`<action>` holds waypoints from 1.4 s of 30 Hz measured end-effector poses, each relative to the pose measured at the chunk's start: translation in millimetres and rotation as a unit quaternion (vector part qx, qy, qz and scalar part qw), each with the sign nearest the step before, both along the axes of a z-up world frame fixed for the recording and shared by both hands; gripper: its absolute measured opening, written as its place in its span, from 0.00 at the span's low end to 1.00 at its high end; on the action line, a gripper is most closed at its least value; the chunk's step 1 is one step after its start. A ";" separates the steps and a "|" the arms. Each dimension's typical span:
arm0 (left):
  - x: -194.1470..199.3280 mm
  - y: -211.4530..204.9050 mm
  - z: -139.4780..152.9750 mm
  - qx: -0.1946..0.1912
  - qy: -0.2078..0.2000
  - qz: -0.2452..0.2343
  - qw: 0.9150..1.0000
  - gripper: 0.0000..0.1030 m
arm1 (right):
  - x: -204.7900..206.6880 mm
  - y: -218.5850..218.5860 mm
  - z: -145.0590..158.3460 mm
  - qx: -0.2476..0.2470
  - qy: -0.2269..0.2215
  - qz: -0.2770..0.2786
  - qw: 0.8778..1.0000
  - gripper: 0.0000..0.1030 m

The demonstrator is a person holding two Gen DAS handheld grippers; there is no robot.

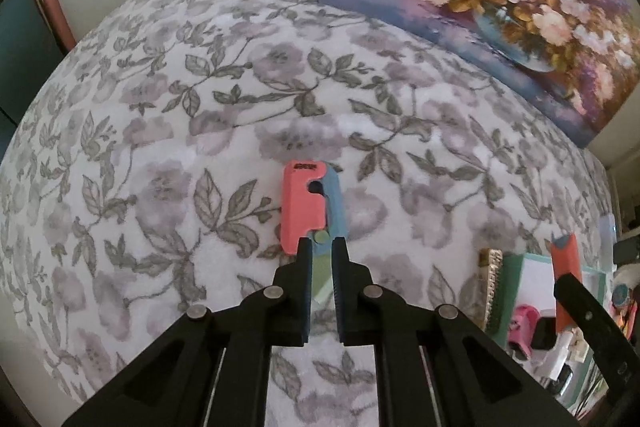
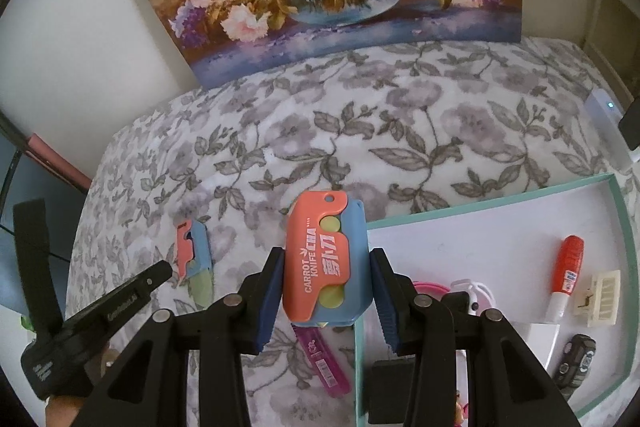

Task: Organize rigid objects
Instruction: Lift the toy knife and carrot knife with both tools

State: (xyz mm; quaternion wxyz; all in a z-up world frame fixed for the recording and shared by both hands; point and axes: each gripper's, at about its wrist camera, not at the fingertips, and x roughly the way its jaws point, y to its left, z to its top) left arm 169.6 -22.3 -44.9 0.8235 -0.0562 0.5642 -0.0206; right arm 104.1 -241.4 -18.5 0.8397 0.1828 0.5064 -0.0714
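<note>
Teal-rimmed tray [image 2: 496, 219] at lower right already holds several items: orange-capped tube [image 2: 566, 277], cream comb-like piece [image 2: 600, 297], dark toy car [image 2: 576, 359]. Two carrot knives are not yet stowed. One carrot knife [image 2: 324, 259], coral over blue with a yellow-green disc, is pinched mid-frame by right gripper [image 2: 326, 297]. Second carrot knife [image 1: 310, 207], part unfolded, is clamped at its base by tightly closed left gripper [image 1: 323, 267], over floral cloth [image 1: 160, 147]. Pink strip [image 2: 322, 363] is left outside the tray.

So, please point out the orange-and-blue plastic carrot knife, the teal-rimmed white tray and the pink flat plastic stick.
Orange-and-blue plastic carrot knife [image 2: 320, 263]: right wrist view, orange face.
Teal-rimmed white tray [image 2: 480, 201]: same view, far rim.
Pink flat plastic stick [image 2: 324, 367]: same view, middle.
</note>
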 end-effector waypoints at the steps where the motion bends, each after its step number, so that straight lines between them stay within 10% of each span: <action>1: 2.5 1.5 -3.0 -0.001 0.000 0.001 1.000 0.13 | 2.2 -0.1 -3.7 0.002 0.003 0.000 1.000 0.44; 5: 10.8 3.9 -8.4 0.002 -0.004 0.005 1.000 0.42 | 10.2 1.0 -12.9 0.007 0.008 0.001 1.000 0.44; 29: 33.0 -22.5 -48.2 0.080 0.011 -0.016 0.997 0.46 | 43.8 22.3 -52.5 0.000 0.031 0.032 0.999 0.44; 42: 20.1 -15.2 -43.3 0.055 0.037 -0.012 0.998 0.43 | 33.3 18.6 -35.1 -0.004 0.025 0.027 0.999 0.44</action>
